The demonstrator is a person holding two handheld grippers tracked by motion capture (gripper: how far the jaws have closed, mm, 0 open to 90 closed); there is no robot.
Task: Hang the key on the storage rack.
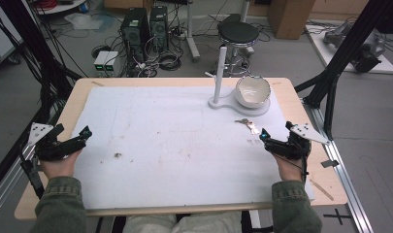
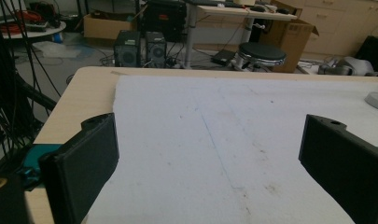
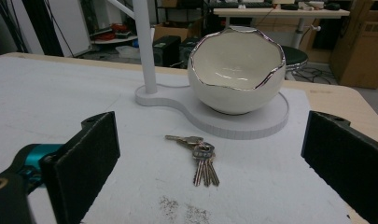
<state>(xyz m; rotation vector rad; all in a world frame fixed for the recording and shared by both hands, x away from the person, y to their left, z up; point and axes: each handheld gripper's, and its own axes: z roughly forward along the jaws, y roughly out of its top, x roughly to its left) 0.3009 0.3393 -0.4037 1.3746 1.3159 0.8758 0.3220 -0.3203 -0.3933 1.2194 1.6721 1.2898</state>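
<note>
A bunch of keys (image 1: 247, 125) lies on the white mat (image 1: 174, 145), just in front of a white stand (image 1: 252, 109). The stand carries an upright post (image 1: 220, 73) and a white egg-shaped bowl (image 1: 252, 91) with a jagged silver rim. My right gripper (image 1: 263, 135) rests near the mat's right edge, a short way behind the keys, and points at them. In the right gripper view its jaws stand wide apart, open and empty (image 3: 210, 126), with the keys (image 3: 200, 158) and bowl (image 3: 235, 77) ahead. My left gripper (image 1: 86, 132) sits at the mat's left edge, open (image 2: 212, 126) over bare mat.
The wooden tabletop (image 1: 301, 111) shows around the mat. A small dark crumb (image 1: 118, 155) lies left of centre. Behind the table stand a round stool (image 1: 238, 33), computer towers (image 1: 144, 26) and cables on the floor. A black frame leg (image 1: 337, 68) rises at the right.
</note>
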